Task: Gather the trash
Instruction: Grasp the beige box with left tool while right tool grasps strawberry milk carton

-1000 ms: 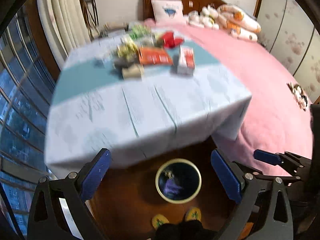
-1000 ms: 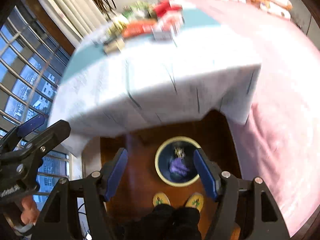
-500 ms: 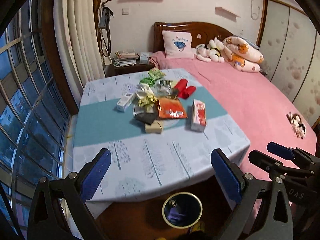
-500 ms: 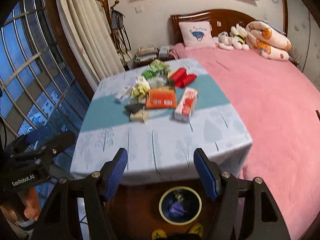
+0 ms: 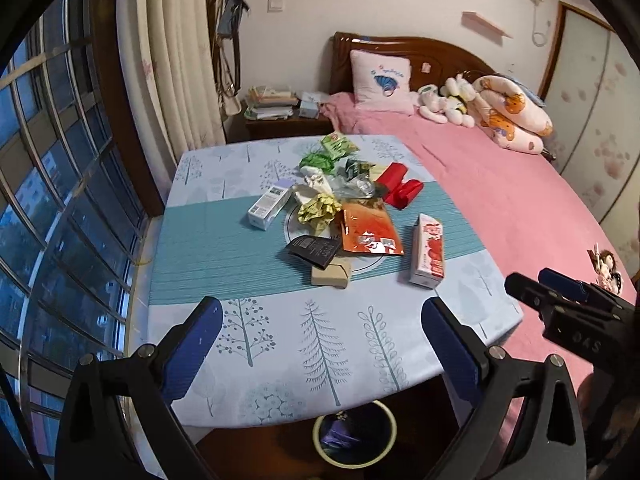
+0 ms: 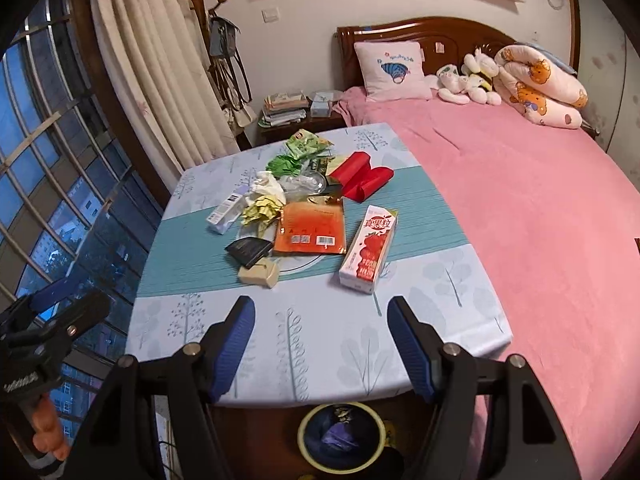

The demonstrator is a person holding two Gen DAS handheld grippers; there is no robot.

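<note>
Your left claw point(image 5: 322, 346) is released, jaws wide apart, nothing between them, hovering over the near edge of the tabletop point(image 5: 280, 340). Your right claw point(image 6: 322, 338) is also released and empty, over the same near edge. In the left view the right claw sits off to the right of the left claw, over the bed point(image 5: 520, 200).

Trash pile lies ahead of both claws, mid-tabletop, well apart from the fingertips. Closest to the right claw: carton point(image 6: 369, 249), lying flat, just ahead and slightly right. Ahead-left of it: tan box point(image 6: 260, 274), with a black packet point(image 6: 248, 251) touching its far side. Orange pouch point(image 6: 313, 227) lies flat between the black packet and the carton. Beyond that: yellow wrapper point(image 6: 262, 209), crumpled; white box point(image 6: 225, 212) to its left; red wrapper point(image 6: 362, 178) far right of the pile; green packets point(image 6: 304, 148) at the far end. Clear plastic and white crumpled bits sit in the middle of the pile, hard to tell apart.

Bin point(image 6: 342, 436) stands on the floor below the near tabletop edge, under and between the right claw's fingers, with something purple inside. Same bin in the left view point(image 5: 354, 434), below the left claw.
</note>
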